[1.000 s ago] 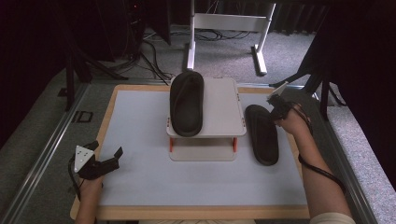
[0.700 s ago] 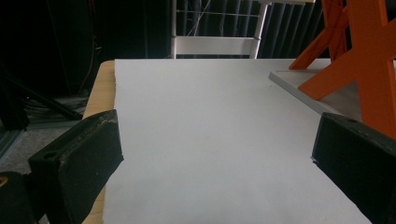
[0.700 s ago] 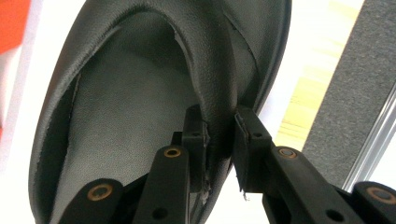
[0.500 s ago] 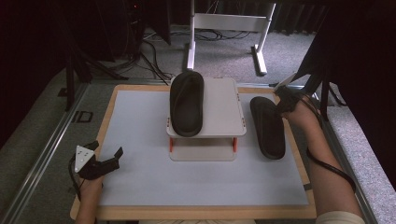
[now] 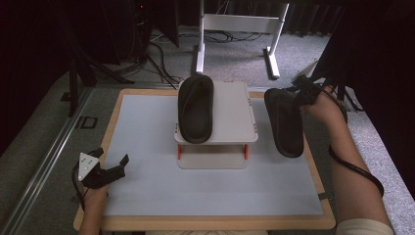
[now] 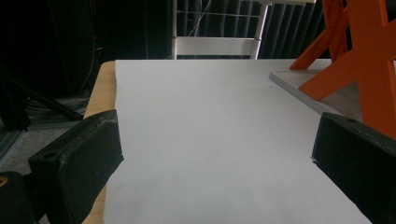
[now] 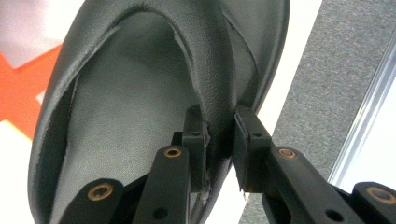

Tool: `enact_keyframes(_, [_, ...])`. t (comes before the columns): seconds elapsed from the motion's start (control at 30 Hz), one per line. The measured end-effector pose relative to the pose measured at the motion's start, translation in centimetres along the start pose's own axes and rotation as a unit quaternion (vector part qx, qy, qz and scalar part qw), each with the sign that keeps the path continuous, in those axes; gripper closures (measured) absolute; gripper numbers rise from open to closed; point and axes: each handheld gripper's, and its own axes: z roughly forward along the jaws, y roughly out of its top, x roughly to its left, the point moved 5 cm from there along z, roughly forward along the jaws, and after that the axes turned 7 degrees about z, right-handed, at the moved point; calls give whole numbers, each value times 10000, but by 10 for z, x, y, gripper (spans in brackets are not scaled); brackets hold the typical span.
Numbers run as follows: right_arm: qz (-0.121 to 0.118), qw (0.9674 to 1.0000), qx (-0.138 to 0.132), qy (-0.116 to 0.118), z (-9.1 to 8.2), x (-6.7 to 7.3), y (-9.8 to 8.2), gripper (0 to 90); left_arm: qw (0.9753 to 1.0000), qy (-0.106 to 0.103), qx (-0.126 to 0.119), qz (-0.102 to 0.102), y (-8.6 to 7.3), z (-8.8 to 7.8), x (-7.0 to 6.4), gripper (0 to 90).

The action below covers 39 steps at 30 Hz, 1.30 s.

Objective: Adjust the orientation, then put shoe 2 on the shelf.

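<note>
At the table's right edge, the right gripper (image 5: 299, 94) pinches a dark slipper's (image 5: 284, 122) rim (lifted, tilted); the left gripper (image 5: 110, 169) rests wide open.

slipper (image 7: 140, 116): toe cut off | orange stand (image 6: 359, 51): top likely cropped

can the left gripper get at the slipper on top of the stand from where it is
Probably yes: the left gripper is open with bare mat ahead, and the slipper lies uncovered on the stand.

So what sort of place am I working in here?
Probably a lab or test room: a mat-covered table, cables on the carpet and a white stand behind, with slippers as props.
</note>
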Motion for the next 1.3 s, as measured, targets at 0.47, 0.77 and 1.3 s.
enact_keyframes(0.47, [-62,9994,-321,71,-47,25,21,766,10000,-6,1,11,0,0,0,11])
enact_keyframes(0.77, [-281,9984,-489,107,-69,59,37,768,10000,-6,29,72,0,0,-1,11])
enact_keyframes(1.3, [-445,9975,-434,341,-61,113,56,768,10000,-44,-40,50,0,-1,-1,11])
